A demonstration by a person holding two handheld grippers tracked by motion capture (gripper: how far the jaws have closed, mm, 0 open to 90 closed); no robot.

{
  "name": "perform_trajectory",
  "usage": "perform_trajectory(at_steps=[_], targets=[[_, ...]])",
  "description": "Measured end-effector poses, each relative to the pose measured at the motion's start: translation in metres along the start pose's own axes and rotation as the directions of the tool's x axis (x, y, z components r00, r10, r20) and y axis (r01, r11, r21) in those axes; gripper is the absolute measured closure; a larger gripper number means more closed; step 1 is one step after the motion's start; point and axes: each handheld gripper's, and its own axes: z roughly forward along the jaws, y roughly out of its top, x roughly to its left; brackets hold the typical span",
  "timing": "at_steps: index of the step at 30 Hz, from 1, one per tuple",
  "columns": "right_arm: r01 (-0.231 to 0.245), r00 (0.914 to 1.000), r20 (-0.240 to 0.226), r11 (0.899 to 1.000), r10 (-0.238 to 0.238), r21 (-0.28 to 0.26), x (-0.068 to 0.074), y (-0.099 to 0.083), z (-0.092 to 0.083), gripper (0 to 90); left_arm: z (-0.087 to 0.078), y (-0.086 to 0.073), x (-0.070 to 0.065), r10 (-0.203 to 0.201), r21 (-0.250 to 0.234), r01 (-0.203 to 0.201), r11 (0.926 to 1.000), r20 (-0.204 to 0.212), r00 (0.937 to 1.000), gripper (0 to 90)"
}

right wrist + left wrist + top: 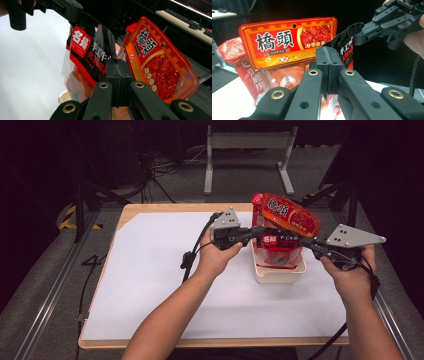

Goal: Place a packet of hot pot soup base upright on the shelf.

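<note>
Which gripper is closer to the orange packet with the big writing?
Right. The right gripper, pinching the black packet, sits just under the orange packet; the left gripper holds the black packet's far edge.

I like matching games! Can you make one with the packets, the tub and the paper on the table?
Things:
1. black packet
2. orange packet
3. tub
4. paper sheet

Matches:
a. stands behind, leaning at the back of the tub
b. white, spread flat over the table
c. pinched at both top corners by grippers
d. cream, holds the packets

Pairs: 1-c, 2-a, 3-d, 4-b
</note>
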Motion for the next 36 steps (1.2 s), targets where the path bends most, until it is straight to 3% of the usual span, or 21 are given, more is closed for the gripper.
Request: perform_trajectory(at_steps=[20, 36], targets=[[-0.056, 0.9984, 0.010, 0.997, 0.056, 0.061, -0.008, -0.017, 0.005, 90.0, 0.015, -0.011, 0.000, -0.024, 0.054, 0.022, 0.9983, 0.037, 0.9990, 90.0], [-0.092, 0.9956, -0.008, 0.989, 0.093, 0.113, -0.005, -0.033, 0.010, 90.0, 0.027, -0.025, 0.004, -0.050, 0.113, 0.044, 0.9926, 0.049, 0.9975, 90.0]])
